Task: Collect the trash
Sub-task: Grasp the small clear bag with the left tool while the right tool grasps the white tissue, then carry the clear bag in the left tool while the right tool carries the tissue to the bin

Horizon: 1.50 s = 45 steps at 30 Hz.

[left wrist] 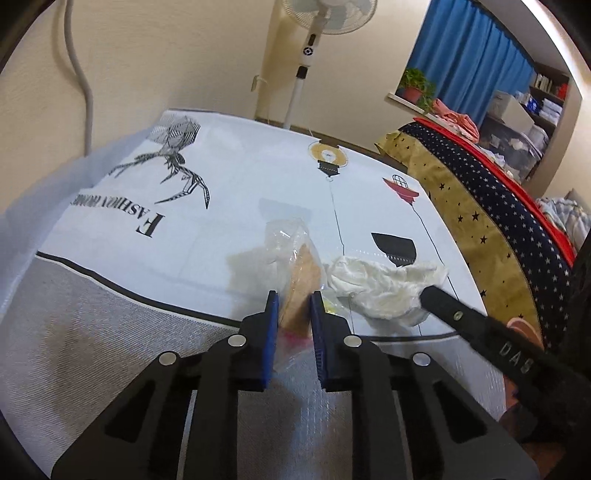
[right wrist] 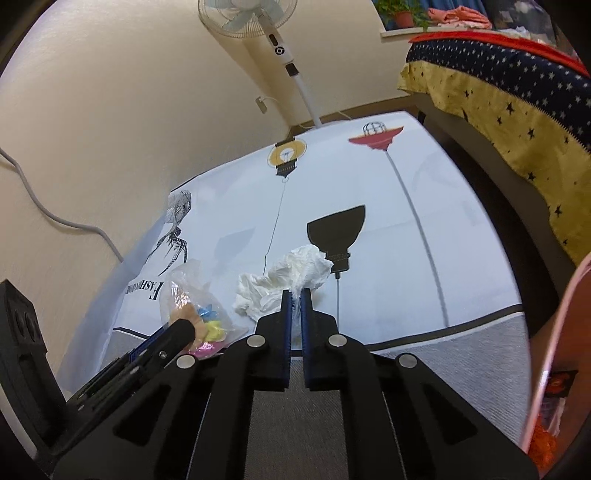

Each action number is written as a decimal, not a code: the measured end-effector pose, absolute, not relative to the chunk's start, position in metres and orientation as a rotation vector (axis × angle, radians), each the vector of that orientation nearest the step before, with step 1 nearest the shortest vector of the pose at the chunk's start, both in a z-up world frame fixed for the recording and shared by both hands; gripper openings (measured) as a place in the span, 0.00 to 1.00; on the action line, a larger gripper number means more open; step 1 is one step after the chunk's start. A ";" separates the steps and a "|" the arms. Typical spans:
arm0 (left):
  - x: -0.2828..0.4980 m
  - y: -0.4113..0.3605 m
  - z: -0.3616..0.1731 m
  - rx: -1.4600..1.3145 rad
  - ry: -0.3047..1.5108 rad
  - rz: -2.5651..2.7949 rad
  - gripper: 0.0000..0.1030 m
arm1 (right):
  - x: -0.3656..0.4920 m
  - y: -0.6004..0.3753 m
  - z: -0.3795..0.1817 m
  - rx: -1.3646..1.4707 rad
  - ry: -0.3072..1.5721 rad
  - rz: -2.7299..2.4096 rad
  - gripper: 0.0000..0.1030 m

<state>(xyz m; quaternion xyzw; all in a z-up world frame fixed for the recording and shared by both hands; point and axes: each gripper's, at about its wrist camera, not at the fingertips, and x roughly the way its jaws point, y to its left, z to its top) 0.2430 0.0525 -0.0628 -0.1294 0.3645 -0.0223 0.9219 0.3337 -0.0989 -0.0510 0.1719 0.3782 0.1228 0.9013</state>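
At lower centre of each view, the left gripper (left wrist: 292,301) pinches the clear trash bag (left wrist: 291,254), while the right gripper (right wrist: 293,297) clamps the crumpled tissue (right wrist: 284,280) just beside it on the printed tablecloth (left wrist: 236,184); bagging seemingly remains.

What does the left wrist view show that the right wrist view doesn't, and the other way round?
Only the left wrist view shows the blue curtain and storage shelves. Only the right wrist view shows the coloured scraps inside the clear plastic bag and a pink-rimmed bag at the right edge. Both show the left gripper shut on the clear plastic bag, the right gripper shut on the crumpled white tissue, the printed tablecloth, the standing fan and the star-patterned bedding.
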 end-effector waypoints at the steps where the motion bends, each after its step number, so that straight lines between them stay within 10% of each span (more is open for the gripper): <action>1: 0.239 0.052 -0.060 -0.257 0.741 -0.042 0.16 | 0.330 -0.101 -0.047 0.351 0.777 0.248 0.04; 45: 0.050 -0.001 0.058 -0.140 0.528 -0.151 0.16 | 0.097 -0.196 0.101 0.195 0.543 0.155 0.04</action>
